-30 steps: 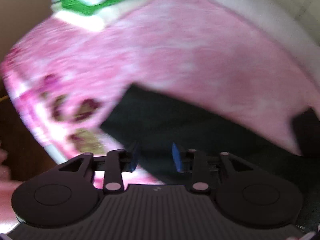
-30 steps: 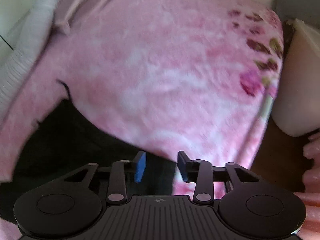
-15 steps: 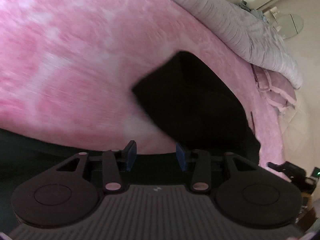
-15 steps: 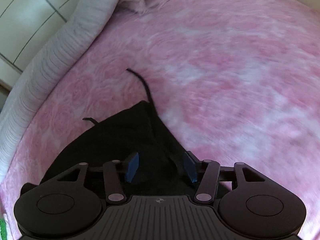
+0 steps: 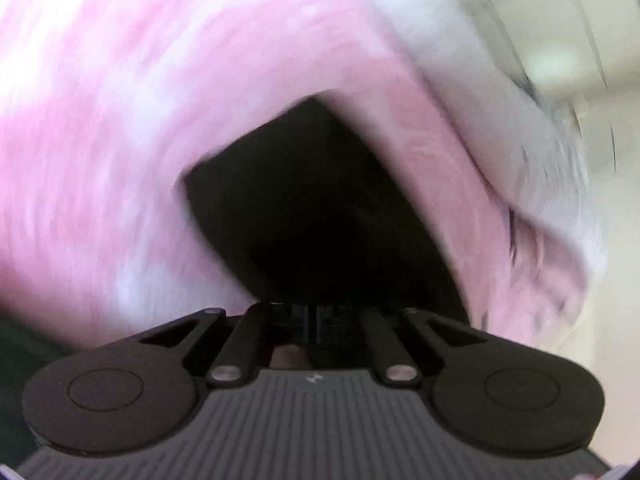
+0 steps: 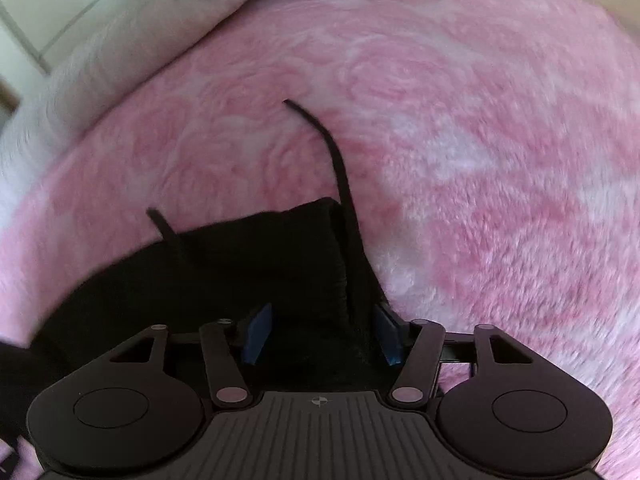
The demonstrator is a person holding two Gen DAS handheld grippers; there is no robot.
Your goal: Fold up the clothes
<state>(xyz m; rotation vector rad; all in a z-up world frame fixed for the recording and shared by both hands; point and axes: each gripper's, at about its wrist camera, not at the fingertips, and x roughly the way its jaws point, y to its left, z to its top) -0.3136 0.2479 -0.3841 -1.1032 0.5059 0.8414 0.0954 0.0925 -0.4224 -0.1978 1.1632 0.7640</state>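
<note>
The left gripper (image 5: pixel 310 322) has just closed on the black garment (image 5: pixel 316 208), blue pads now hidden. The right gripper (image 6: pixel 320 334) remains open, straddling the waistband (image 6: pixel 320 248) on the pink blanket (image 6: pixel 480 140); folding can begin.

1. A black garment (image 6: pixel 256 276) lies flat on a fluffy pink surface, in the lower left of the right wrist view.
2. Its ribbed waistband edge (image 6: pixel 340 264) faces right.
3. Two thin black drawstrings trail out onto the pink: a long one (image 6: pixel 332 148) curving upward, a short one (image 6: pixel 162 226) at the left.
4. In the blurred left wrist view, the garment (image 5: pixel 320 208) shows as a dark angular shape.
</note>
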